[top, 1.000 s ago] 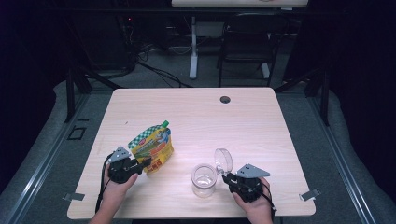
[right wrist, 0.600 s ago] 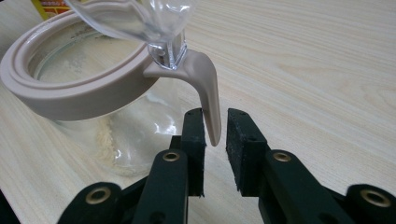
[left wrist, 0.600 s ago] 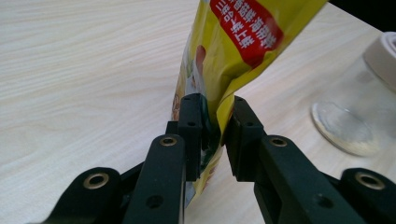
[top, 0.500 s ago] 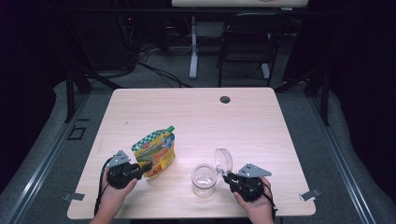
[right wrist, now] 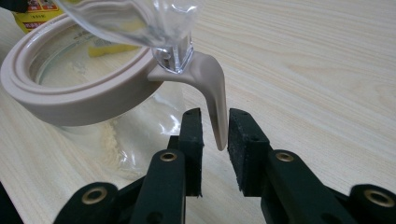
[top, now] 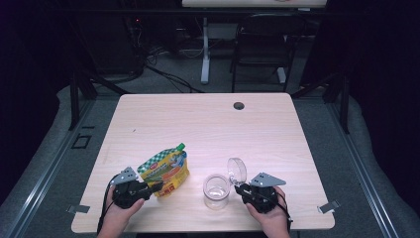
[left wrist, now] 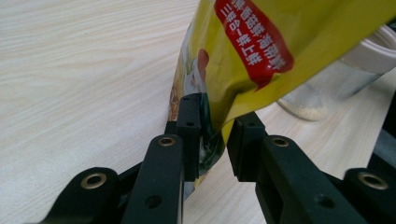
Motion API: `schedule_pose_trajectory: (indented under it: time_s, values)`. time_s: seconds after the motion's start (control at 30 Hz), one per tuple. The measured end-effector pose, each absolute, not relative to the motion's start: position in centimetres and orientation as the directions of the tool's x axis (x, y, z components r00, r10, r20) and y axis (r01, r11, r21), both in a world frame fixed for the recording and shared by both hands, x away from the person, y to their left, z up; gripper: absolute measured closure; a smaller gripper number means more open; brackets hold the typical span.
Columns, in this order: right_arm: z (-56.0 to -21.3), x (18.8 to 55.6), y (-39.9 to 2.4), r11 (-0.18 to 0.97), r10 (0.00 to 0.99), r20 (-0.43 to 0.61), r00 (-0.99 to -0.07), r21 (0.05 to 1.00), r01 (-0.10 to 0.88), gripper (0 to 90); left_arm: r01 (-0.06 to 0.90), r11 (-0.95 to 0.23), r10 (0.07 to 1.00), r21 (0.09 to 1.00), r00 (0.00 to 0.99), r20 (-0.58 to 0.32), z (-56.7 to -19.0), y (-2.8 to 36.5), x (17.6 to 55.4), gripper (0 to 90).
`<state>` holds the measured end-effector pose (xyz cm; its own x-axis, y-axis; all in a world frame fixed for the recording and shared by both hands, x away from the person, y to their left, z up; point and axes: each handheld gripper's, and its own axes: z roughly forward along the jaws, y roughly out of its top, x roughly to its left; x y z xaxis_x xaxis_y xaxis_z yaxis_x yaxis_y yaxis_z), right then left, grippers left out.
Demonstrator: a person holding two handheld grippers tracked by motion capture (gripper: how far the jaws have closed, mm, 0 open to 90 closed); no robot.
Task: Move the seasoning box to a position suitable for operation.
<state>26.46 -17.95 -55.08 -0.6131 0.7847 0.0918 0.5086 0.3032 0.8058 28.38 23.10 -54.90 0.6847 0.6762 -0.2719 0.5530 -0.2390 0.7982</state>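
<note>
Left tool straddles the pouch's lower corner.

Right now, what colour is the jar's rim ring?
Beige: the clear glass jar's plastic rim ring shows best in the right gripper view.

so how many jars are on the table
1. The clear jar stands near the table's front edge, between the yellow pouch on its left and the right gripper; its lid is flipped open.
</note>
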Motion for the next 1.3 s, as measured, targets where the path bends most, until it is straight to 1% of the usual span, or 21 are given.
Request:
schedule_pose_trajectory:
  time_s: [0.07, 0.1, 0.13, 0.17, 0.4, 0.47, 0.57, 0.63, 0.73, 0.9, 1.03, 1.3]
  values:
    - [-55.1, 26.5, -17.9, 0.301, 0.784, 0.093, -0.613, 0.808, 0.507, 75.3, 0.558, -0.235, 0.667, 0.796, 0.688, -0.286, -55.0, 23.3, 28.5, 75.0]
    - [-55.1, 26.5, -17.8, 0.302, 0.784, 0.093, -0.613, 0.807, 0.508, 75.2, 0.568, -0.226, 0.651, 0.791, 0.692, -0.311, -55.1, 23.5, 28.7, 74.3]
    - [-55.1, 26.5, -17.8, 0.302, 0.784, 0.093, -0.613, 0.807, 0.508, 75.2, 0.568, -0.226, 0.651, 0.791, 0.692, -0.311, -55.1, 23.5, 28.7, 73.4]
    - [-55.1, 26.5, -17.8, 0.303, 0.786, 0.091, -0.611, 0.806, 0.509, 75.0, 0.581, -0.22, 0.642, 0.783, 0.691, -0.332, -55.3, 23.5, 28.9, 72.3]
    - [-55.2, 26.5, -17.8, 0.295, 0.787, 0.097, -0.61, 0.808, 0.509, 74.3, 0.606, -0.211, 0.623, 0.767, 0.688, -0.372, -55.8, 23.2, 29.6, 64.7]
    - [-55.1, 26.5, -17.8, 0.302, 0.787, 0.091, -0.61, 0.805, 0.51, 74.1, 0.608, -0.216, 0.62, 0.764, 0.69, -0.373, -55.8, 23.1, 29.7, 60.7]
    - [-55.2, 26.4, -17.8, 0.294, 0.787, 0.095, -0.609, 0.81, 0.507, 73.9, 0.61, -0.222, 0.62, 0.76, 0.69, -0.373, -56.0, 22.9, 29.8, 58.8]
    - [-55.2, 26.4, -17.8, 0.302, 0.787, 0.09, -0.61, 0.807, 0.508, 73.7, 0.618, -0.226, 0.629, 0.753, 0.683, -0.372, -56.2, 22.6, 30.1, 54.9]
    - [-55.2, 26.4, -17.8, 0.302, 0.787, 0.09, -0.61, 0.807, 0.508, 73.4, 0.621, -0.237, 0.639, 0.747, 0.679, -0.361, -56.4, 22.4, 30.2, 52.1]
    - [-55.2, 26.3, -17.8, 0.305, 0.789, 0.085, -0.609, 0.806, 0.507, 73.0, 0.625, -0.254, 0.664, 0.738, 0.667, -0.336, -57.0, 21.6, 30.7, 50.0]
    - [-55.2, 26.2, -18.0, 0.304, 0.792, 0.084, -0.604, 0.804, 0.511, 72.8, 0.625, -0.266, 0.673, 0.734, 0.666, -0.323, -57.4, 21.4, 30.9, 50.6]
    - [-55.2, 26.1, -18.0, 0.303, 0.792, 0.084, -0.605, 0.805, 0.51, 72.5, 0.637, -0.256, 0.665, 0.727, 0.662, -0.346, -58.0, 21.2, 31.2, 47.6]
